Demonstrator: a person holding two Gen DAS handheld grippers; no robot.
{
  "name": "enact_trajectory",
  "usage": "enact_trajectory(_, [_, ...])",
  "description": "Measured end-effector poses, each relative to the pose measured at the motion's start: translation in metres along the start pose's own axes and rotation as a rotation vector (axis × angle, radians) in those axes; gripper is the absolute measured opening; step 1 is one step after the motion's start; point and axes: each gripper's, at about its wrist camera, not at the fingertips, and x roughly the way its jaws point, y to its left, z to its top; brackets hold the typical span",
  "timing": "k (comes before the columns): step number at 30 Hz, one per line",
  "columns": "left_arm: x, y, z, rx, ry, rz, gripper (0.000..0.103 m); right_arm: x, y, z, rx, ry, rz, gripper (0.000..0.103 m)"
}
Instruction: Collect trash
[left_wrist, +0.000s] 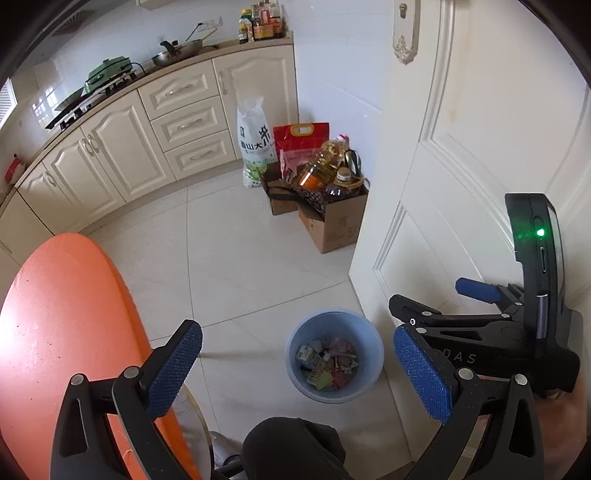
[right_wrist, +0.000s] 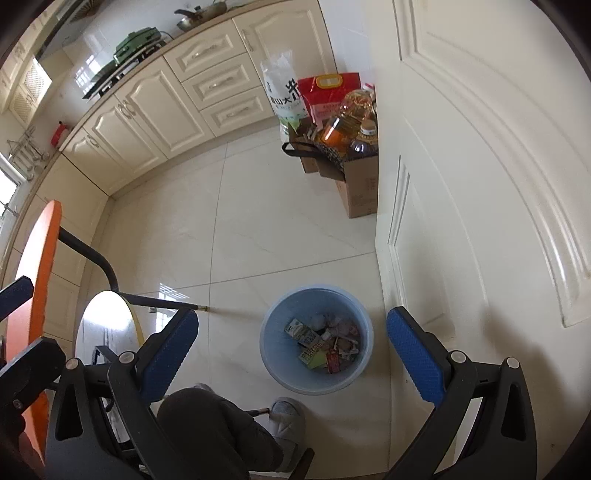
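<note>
Both jaws spread wide, empty, above blue bin (right_wrist: 316, 339) of light crumpled trash (right_wrist: 325, 343); thin plastic, likely flexes, grab rim.

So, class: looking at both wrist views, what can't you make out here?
- Blue bin: its trash is too small to identify, both views.
- Orange table: top cut off by the frame edge, left view.
- Cardboard box: partly hidden behind the white door, right view.
</note>
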Motion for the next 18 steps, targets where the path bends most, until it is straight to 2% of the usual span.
enact_trajectory(6, [-0.069, 0.019, -0.029, -0.07, -0.122, 0.006, 0.102, -0.058, 0.028, 0.013, -0.015, -0.11, 0.035, 0.103])
enact_trajectory(9, [-0.105, 0.037, -0.047, -0.104, -0.203, 0.045, 0.102, -0.101, 0.052, 0.018, -0.046, -0.196, 0.057, 0.103])
enact_trajectory(12, [-0.147, 0.059, -0.074, -0.157, -0.276, 0.081, 0.102, -0.147, 0.088, 0.02, -0.108, -0.288, 0.095, 0.103])
enact_trajectory(18, [-0.237, 0.099, -0.15, -0.28, -0.406, 0.176, 0.102, -0.221, 0.173, 0.01, -0.255, -0.424, 0.175, 0.103])
